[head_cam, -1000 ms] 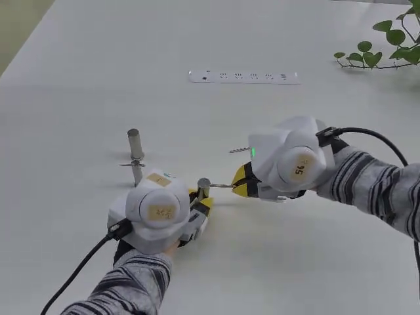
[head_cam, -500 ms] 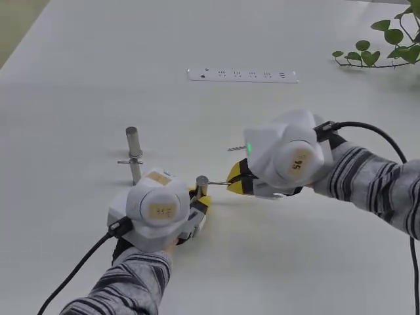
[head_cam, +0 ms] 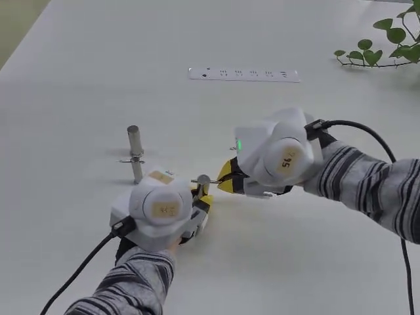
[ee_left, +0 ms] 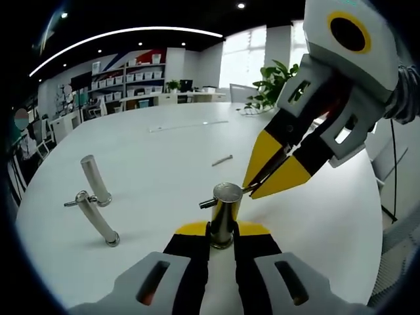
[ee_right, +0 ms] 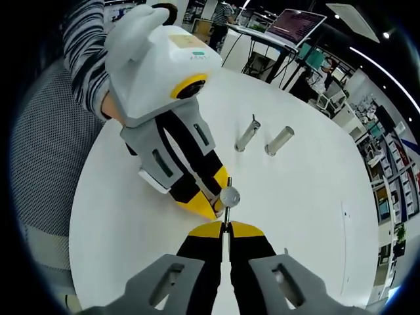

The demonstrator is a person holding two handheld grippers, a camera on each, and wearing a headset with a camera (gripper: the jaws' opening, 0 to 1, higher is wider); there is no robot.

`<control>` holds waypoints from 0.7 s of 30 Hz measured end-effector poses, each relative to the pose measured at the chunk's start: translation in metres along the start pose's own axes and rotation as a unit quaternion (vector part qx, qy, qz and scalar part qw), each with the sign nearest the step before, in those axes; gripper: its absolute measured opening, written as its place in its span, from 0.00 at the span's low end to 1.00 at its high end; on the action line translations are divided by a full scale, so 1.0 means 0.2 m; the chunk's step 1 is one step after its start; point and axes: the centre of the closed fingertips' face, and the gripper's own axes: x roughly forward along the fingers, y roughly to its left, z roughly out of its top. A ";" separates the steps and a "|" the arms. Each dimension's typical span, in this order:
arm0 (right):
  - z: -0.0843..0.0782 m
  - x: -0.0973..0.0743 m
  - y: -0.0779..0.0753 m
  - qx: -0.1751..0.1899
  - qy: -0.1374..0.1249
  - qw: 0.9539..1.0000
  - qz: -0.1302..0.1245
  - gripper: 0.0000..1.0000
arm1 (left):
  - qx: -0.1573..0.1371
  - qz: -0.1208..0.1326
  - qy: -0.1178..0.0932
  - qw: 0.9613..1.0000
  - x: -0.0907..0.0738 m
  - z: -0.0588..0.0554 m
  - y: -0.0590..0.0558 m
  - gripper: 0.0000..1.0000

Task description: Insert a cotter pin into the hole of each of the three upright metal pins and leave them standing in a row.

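Leftmost, at mid-left of the head view: two metal pins stand near one another on the white desk (head_cam: 79,98). The farther one, the plain metal pin (head_cam: 134,139), has nothing through it. The nearer one, the pinned metal pin (head_cam: 136,173), carries a fitted cotter pin (head_cam: 130,161) crosswise below its top.

Just right of them, lower centre: the left hand-held gripper (head_cam: 202,197), below it a striped sleeve (head_cam: 125,289). Its yellow-tipped jaws are closed on the lower part of the held metal pin (head_cam: 203,183), which stands upright between them. The left gripper view puts this pin at bottom centre, clamped at its foot.

At the head of that pin: a cotter pin (ee_left: 207,203) lies level through the hole. Its end pokes out on the pin's left side in the left gripper view.

Right of centre: the right hand-held gripper (head_cam: 225,181) has its jaws closed on the cotter pin's other end, tips just beside the pin head.

Beyond, in the left gripper view: a loose cotter pin (ee_left: 222,159) lies flat on the desk, apart from the rest.

Top centre of the head view: a white power strip (head_cam: 244,75). Upper right corner: a leafy plant (head_cam: 387,39).
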 end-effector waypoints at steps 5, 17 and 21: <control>0.02 0.01 0.00 0.000 -0.001 1.000 -0.002 0.00 | -0.004 0.003 0.000 1.000 0.00 0.00 0.00 0.10; 0.03 0.02 0.00 0.005 0.004 1.000 0.000 0.00 | -0.001 0.016 -0.001 1.000 0.00 0.00 0.00 0.10; 0.04 0.00 0.00 0.022 -0.005 1.000 0.000 0.02 | -0.007 0.022 -0.001 1.000 0.01 0.00 0.00 0.10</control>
